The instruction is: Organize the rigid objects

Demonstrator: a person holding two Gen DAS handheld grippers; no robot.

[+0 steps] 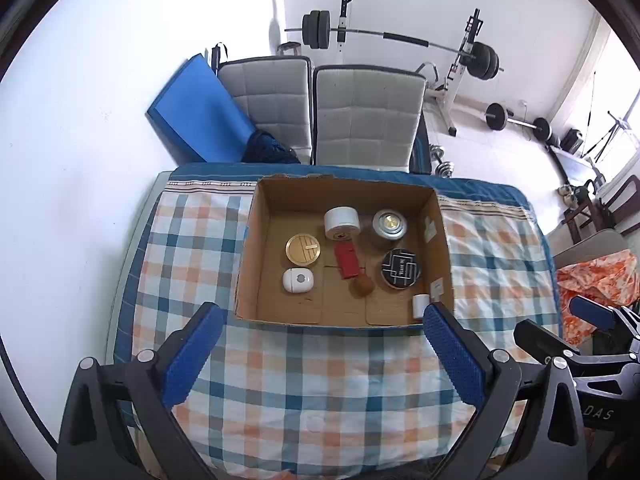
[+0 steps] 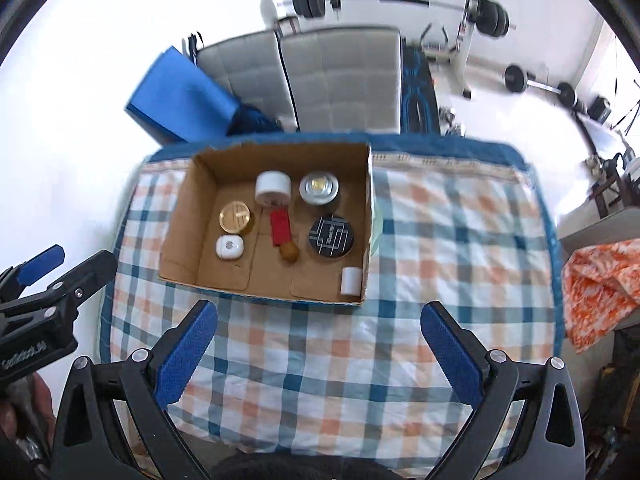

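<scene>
My left gripper (image 1: 320,330): blue-padded jaws spread wide, holding nothing. My right gripper (image 2: 318,326): likewise wide open and empty (both hover over the checked blue-orange-white cloth (image 2: 440,240) on the bench). Beyond them, open brown cardboard box (image 1: 248,240) containing: gold round tin (image 1: 303,249), white rounded case (image 1: 297,280), white cylinder (image 1: 341,221), red rectangular block (image 1: 347,261), black patterned round tin (image 1: 401,268), silver round tin (image 1: 389,224).

cardboard box (image 2: 180,232) on checked cloth (image 2: 440,248), seven items
</scene>
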